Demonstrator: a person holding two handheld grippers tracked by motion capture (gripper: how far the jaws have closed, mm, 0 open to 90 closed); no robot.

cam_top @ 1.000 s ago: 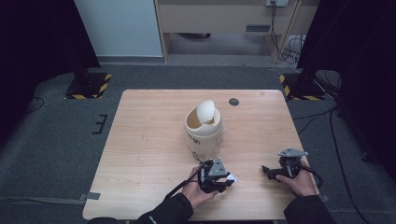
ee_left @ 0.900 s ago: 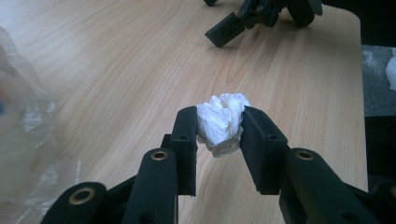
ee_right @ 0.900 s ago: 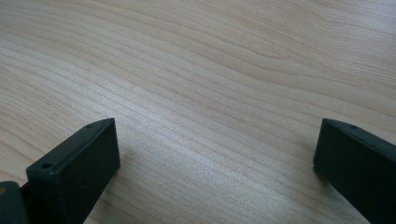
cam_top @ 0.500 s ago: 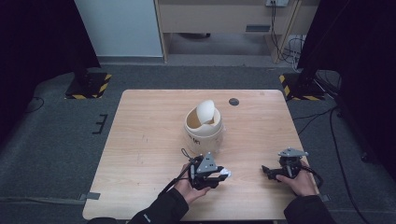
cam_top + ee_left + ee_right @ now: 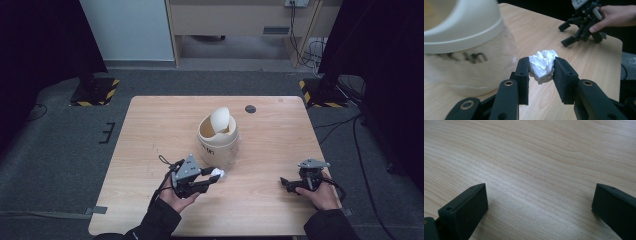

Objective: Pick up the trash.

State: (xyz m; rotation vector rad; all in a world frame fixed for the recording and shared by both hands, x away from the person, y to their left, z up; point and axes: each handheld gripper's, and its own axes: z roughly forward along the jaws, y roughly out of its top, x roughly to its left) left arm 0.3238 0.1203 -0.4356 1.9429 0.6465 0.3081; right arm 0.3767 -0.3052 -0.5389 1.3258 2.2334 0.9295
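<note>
A crumpled white paper wad (image 5: 542, 65) sits pinched between the jaws of my left gripper (image 5: 541, 72), which is shut on it just above the table. From above, the left gripper (image 5: 216, 177) and the paper wad (image 5: 217, 173) lie right in front of a cream bin (image 5: 217, 141) with a swing lid (image 5: 220, 119). The bin (image 5: 461, 42) looms close at the left of the left gripper view. My right gripper (image 5: 286, 184) rests low at the table's front right, open, with bare wood between its jaws (image 5: 539, 202).
The wooden table (image 5: 150, 135) has free room to the left and right of the bin. A small dark round disc (image 5: 250, 109) lies near the far edge. Grey floor, cables and a wooden cabinet lie beyond the table.
My left gripper has shifted left and turned so its jaws point right toward the bin's base, still carrying the paper wad. The right gripper has stayed put.
</note>
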